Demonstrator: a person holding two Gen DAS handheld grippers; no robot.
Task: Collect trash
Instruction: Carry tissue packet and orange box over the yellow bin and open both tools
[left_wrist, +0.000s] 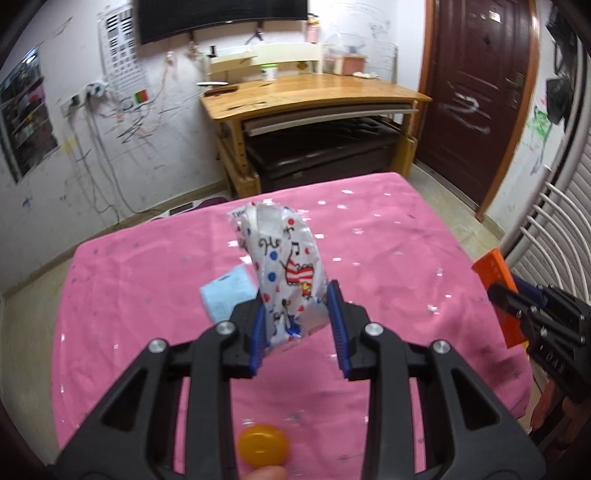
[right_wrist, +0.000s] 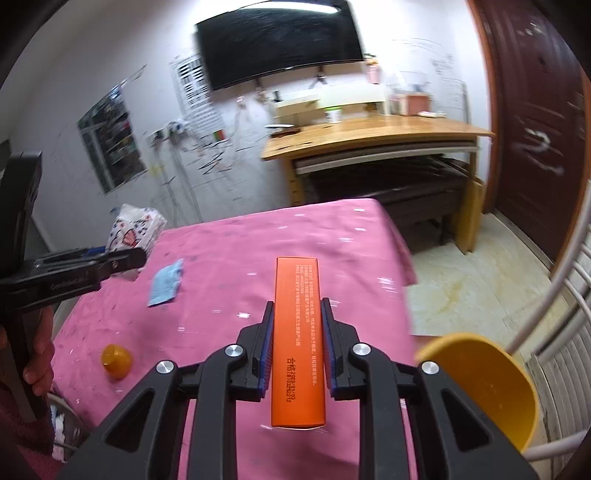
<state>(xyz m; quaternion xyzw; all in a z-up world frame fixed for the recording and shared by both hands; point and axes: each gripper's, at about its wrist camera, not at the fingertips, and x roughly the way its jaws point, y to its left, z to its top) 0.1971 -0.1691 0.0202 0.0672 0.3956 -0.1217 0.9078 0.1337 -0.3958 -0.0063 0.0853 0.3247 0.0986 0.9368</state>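
My left gripper (left_wrist: 297, 306) is shut on a white printed snack wrapper (left_wrist: 286, 266) and holds it above the pink table (left_wrist: 406, 258). The wrapper also shows in the right wrist view (right_wrist: 133, 230). My right gripper (right_wrist: 297, 314) is shut on a long orange box (right_wrist: 298, 339), held above the table's right side; the box shows at the right edge of the left wrist view (left_wrist: 496, 280). A light blue paper packet (left_wrist: 225, 295) lies flat on the table, also in the right wrist view (right_wrist: 166, 284). A small orange capsule (right_wrist: 116, 360) sits near the front edge.
A yellow bin (right_wrist: 487, 384) stands off the table's right front corner. A white railing (left_wrist: 546, 236) is on the right. A wooden desk (left_wrist: 314, 92) and dark door (left_wrist: 480, 92) are beyond the table.
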